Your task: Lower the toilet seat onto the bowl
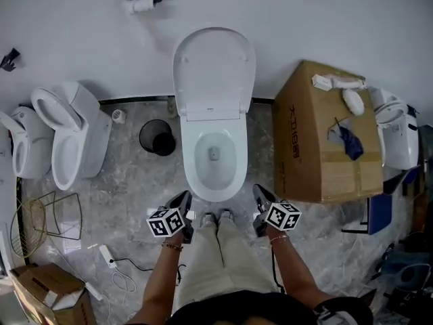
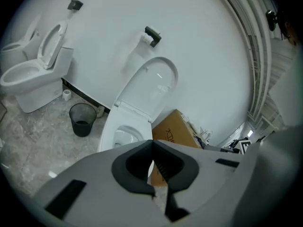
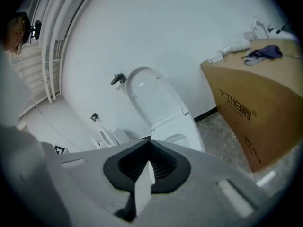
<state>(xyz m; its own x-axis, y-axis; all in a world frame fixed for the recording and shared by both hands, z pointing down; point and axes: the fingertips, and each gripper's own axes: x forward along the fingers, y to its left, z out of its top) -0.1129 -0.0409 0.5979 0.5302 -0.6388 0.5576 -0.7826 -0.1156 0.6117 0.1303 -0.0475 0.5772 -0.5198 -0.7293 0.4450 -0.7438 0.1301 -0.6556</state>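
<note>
- left gripper (image 1: 185, 198) held near the toilet bowl (image 1: 191, 164) front, angled down, jaws closed, empty
- right gripper (image 1: 260, 191) mirrors it, jaws closed, empty
- toilet seat (image 1: 214, 66) upright against wall (image 1: 304, 19), untouched

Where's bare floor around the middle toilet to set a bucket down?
The widest bare floor lies left of the bowl, bordered by the bin, the neighbouring toilet and the wire rack. The floor between bowl and cardboard box is narrow. Lower left is crowded with a cable and power strip.
</note>
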